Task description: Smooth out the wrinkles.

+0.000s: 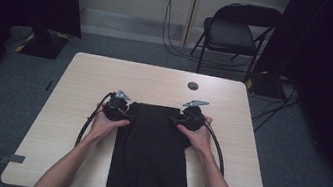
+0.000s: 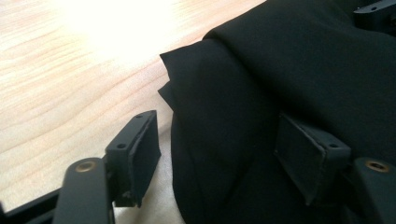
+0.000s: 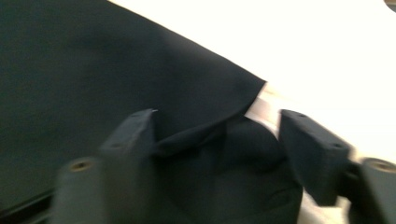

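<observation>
A black folded cloth lies along the middle of the light wooden table and hangs over the near edge. My left gripper sits at the cloth's far left corner, my right gripper at its far right corner, each held in a hand. In the left gripper view the jaws straddle the cloth's folded edge; the left pad stands apart from it. In the right gripper view, which is blurred, the jaws stand wide around a bunched corner of the cloth, with the right pad clear of it.
A round dark grommet sits near the table's far edge. A black folding chair stands behind the table, with cables on the floor. Dark curtains hang left and right. Bare tabletop lies beyond and beside the cloth.
</observation>
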`<state>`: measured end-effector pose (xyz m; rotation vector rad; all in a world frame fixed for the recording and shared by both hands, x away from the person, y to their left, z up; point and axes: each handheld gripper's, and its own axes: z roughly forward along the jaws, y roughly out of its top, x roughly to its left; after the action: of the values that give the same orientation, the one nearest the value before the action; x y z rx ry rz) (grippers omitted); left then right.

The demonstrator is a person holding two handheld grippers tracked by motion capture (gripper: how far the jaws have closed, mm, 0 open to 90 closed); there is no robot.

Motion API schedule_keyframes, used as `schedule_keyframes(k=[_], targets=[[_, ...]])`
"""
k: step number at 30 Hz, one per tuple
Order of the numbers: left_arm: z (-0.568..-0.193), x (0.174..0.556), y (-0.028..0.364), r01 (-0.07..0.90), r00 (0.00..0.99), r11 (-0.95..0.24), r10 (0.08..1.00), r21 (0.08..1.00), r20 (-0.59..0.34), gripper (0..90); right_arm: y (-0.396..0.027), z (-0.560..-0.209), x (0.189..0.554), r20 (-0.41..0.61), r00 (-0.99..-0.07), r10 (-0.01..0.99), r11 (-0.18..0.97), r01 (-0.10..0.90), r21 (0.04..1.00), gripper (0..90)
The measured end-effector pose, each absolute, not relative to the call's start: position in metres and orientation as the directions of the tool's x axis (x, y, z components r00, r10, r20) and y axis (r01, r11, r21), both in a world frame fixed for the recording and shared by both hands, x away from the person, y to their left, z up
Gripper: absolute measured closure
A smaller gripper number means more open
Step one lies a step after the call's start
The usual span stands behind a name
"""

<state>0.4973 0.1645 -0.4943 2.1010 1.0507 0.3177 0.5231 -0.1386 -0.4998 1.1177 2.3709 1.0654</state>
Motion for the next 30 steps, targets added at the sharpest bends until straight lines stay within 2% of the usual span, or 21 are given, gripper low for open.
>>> schedule_keyframes(k=[3,6,8,10,12,20,23,28,30], targets=[[-0.494,0.491,0.159,0.552,0.664,-0.411,0.744,0.725,-0.083,54.4,-0.137,-0.499,0.518,0.048,-0.669,0.742,0.419,0.518,0.745,50.0],[-0.495,0.489,0.161,0.556,0.66,-0.378,0.742,0.74,-0.117,78.8,-0.138,-0.499,0.515,0.08,-0.674,0.734,0.402,0.527,0.749,65.7],[-0.496,0.49,0.165,0.57,0.651,-0.343,0.743,0.747,-0.156,84.3,-0.138,-0.498,0.514,0.097,-0.677,0.73,0.398,0.536,0.745,75.9],[-0.492,0.492,0.168,0.569,0.648,-0.327,0.743,0.754,-0.167,85.6,-0.139,-0.495,0.513,0.109,-0.677,0.728,0.384,0.535,0.753,83.1],[-0.482,0.496,0.172,0.564,0.638,-0.297,0.749,0.77,-0.179,85.9,-0.141,-0.487,0.514,0.126,-0.672,0.73,0.354,0.53,0.771,84.9],[-0.427,0.517,0.172,0.484,0.648,-0.226,0.742,0.846,-0.172,86.2,-0.141,-0.43,0.531,0.11,-0.641,0.76,0.266,0.46,0.847,85.8],[-0.412,0.519,0.169,0.457,0.646,-0.228,0.75,0.86,-0.145,86.4,-0.144,-0.404,0.534,0.107,-0.628,0.77,0.215,0.414,0.884,85.9],[-0.355,0.528,0.164,0.355,0.651,-0.193,0.753,0.915,-0.094,86.5,-0.157,-0.359,0.541,0.106,-0.602,0.792,0.143,0.351,0.925,86.0],[-0.337,0.526,0.162,0.318,0.667,-0.219,0.744,0.922,-0.053,86.4,-0.163,-0.343,0.543,0.108,-0.6,0.793,0.126,0.335,0.934,86.0]])
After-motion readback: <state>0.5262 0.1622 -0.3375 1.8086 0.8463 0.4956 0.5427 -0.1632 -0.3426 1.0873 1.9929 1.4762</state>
